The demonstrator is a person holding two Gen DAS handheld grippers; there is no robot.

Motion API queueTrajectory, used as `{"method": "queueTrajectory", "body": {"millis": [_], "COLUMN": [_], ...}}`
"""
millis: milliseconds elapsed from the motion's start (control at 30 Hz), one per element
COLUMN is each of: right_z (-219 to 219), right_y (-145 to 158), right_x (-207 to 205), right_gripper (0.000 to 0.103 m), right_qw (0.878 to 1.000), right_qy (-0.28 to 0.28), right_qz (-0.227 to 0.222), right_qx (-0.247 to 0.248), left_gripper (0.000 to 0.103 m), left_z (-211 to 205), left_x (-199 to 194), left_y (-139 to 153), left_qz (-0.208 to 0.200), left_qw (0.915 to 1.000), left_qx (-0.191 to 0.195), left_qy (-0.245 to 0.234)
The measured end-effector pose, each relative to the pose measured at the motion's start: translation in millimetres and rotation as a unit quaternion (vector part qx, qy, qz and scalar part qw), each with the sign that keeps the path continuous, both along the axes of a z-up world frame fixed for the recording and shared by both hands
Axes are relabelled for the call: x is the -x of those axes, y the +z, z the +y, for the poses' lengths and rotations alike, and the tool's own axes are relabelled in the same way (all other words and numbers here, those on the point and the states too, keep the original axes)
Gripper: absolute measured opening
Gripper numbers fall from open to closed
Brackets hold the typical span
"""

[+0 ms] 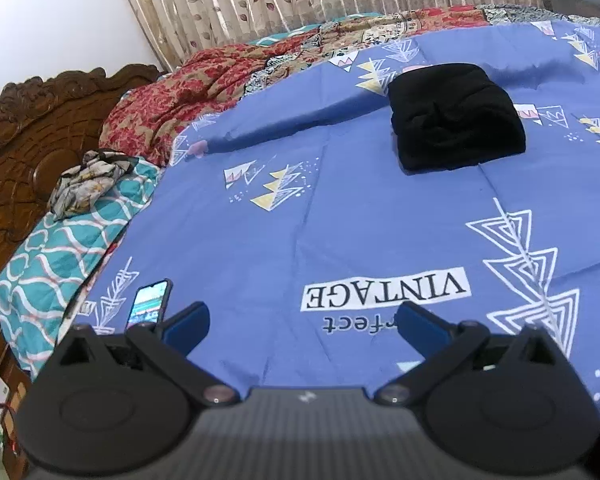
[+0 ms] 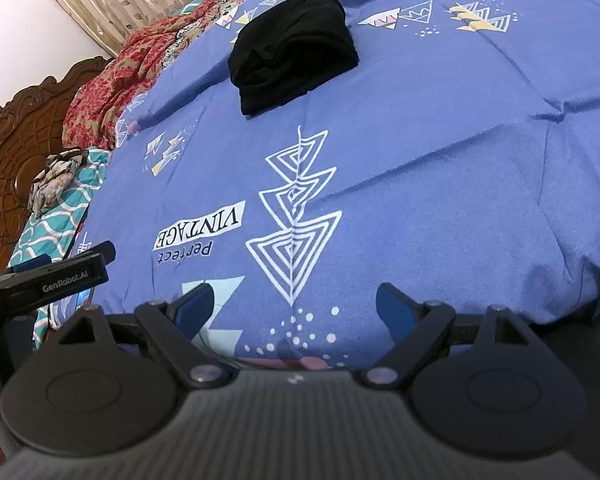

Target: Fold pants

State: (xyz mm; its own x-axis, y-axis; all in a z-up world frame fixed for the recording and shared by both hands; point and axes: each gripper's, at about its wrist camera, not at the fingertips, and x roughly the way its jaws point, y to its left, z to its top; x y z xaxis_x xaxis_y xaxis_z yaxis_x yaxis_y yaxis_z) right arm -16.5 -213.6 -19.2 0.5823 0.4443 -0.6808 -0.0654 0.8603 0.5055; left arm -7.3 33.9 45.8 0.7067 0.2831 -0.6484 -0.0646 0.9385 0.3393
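- Pants (image 1: 456, 118) lie as a compact black bundle on the sheet (image 1: 340, 208), at 1 o'clock in the left view.
- Folding looks done; nothing obvious is left.
- Left gripper (image 1: 304, 326) and right gripper (image 2: 294, 306): jaws apart, empty, near edge.
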Motion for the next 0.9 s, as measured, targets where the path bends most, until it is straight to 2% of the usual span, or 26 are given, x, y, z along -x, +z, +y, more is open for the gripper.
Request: {"method": "queueTrajectory", "body": {"millis": [267,500,700,900], "right_z": [-1,1,-1,-9], "right_y": [2,10,19,38], "right_x": [1,5,5,-1], "right_gripper": [0.090,0.091,0.092,0.092], "right_qw": [1.000,0.999,0.998,0.997], "right_qy": [0.002,0.002,-0.018,-0.037], "right_qz": [-0.005,-0.029,-0.047,-0.057], "right_qx": [0.000,0.015,0.029,0.020], "left_gripper": [0.103,0.103,0.103,0.103], "left_z": [0,0,0,-3], "left_x": [3,2,3,5], "left_y": [6,10,16,27], "left_qz": [-0.007,-0.012,0.007,0.010], "left_qw": [0.9999,0.9998,0.9998,0.9990], "left_qx": [0.002,-0.010,0.017,0.044], "left_qy": [0.009,0.014,0.013,0.002]}}
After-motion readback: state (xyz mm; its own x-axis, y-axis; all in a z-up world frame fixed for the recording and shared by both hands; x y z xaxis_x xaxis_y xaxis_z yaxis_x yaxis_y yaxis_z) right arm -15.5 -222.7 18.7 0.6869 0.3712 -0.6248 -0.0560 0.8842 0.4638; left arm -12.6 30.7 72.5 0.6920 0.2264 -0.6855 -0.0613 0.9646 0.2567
